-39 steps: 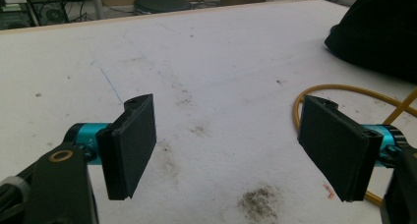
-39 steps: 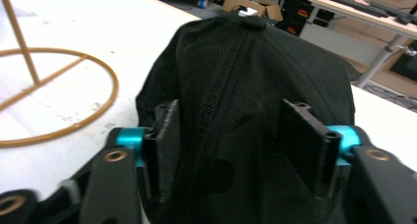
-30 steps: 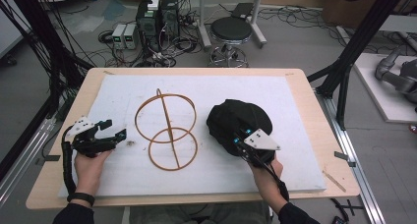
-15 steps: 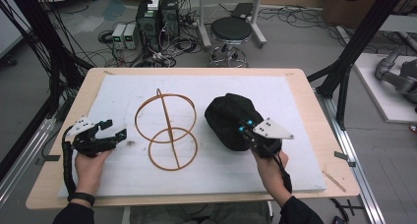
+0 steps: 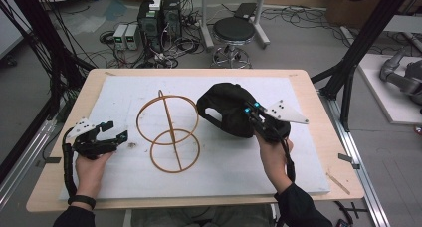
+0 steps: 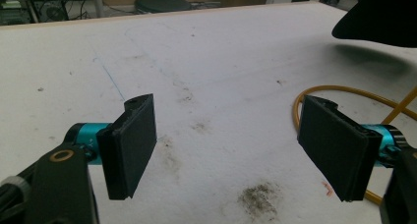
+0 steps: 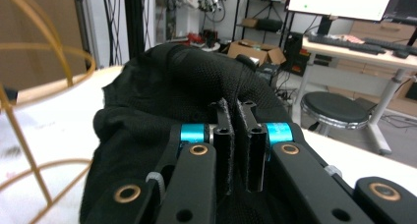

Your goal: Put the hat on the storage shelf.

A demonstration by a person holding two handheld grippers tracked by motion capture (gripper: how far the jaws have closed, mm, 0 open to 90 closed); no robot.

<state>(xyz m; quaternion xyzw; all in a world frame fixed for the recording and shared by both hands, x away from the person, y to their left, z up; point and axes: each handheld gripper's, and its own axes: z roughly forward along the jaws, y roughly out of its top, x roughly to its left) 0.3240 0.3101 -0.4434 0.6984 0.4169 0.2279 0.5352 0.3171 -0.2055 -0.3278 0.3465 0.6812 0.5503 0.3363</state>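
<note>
A black mesh cap (image 5: 225,107) hangs just above the white mat, right of centre. My right gripper (image 5: 250,111) is shut on its fabric near the rear edge. In the right gripper view the jaws pinch a fold of the cap (image 7: 162,81), with the right gripper (image 7: 235,111) nearly fully shut. A golden wire stand (image 5: 169,132) made of hoops on a rod sits mid-mat, left of the cap. My left gripper (image 5: 115,131) rests at the mat's left side, open with nothing between its fingers. Beyond the left gripper (image 6: 226,145) in its own view lie a hoop of the stand (image 6: 334,89) and the cap's brim (image 6: 378,15).
A white mat (image 5: 278,157) covers the wooden table (image 5: 318,112). A dark stain (image 5: 132,145) marks the mat beside the left gripper. A stool (image 5: 234,30) and electronics boxes (image 5: 149,23) stand on the floor beyond the far edge. Black frame posts (image 5: 348,82) flank the table.
My right gripper has risen and moved away from the person with the cap, lifting and tilting it and shifting it slightly left. The left gripper and the wire stand have stayed put.
</note>
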